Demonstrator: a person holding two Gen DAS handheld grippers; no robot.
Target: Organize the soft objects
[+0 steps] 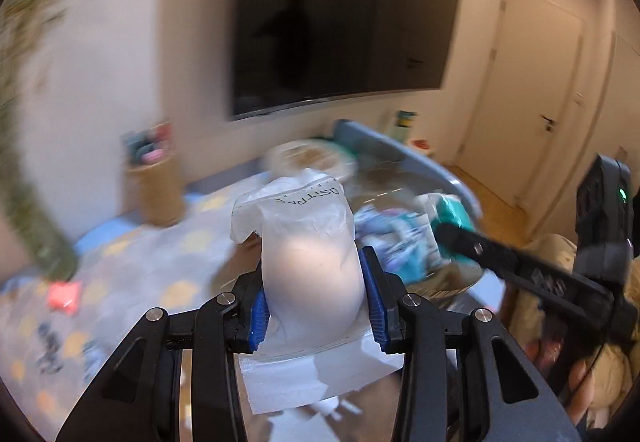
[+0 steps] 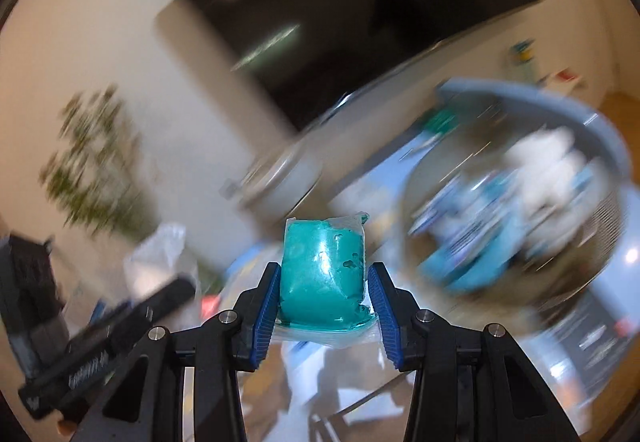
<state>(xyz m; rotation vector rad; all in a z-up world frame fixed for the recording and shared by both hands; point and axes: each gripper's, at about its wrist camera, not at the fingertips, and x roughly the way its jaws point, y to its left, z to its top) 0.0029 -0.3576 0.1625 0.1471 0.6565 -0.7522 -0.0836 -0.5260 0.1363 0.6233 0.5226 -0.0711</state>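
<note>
My left gripper (image 1: 316,278) is shut on a clear bag of pale peach-white dough (image 1: 310,258), with black writing on the bag's crumpled top. In the right wrist view my right gripper (image 2: 323,284) is shut on a clear bag of teal dough (image 2: 322,270), its blue pads pressing both sides. The right gripper (image 1: 452,238) with its teal bag (image 1: 450,210) also shows at the right of the left wrist view. Both views are blurred by motion. Ahead lies a round bowl (image 2: 600,210) with several white and blue soft things in it.
A large dark screen (image 1: 344,22) hangs on the wall ahead. A woven basket (image 1: 156,190) stands by the wall on a patterned play mat (image 1: 132,266). A red item (image 1: 64,296) lies on the mat. Leafy plant (image 2: 92,166) at left, a door (image 1: 532,82) at right.
</note>
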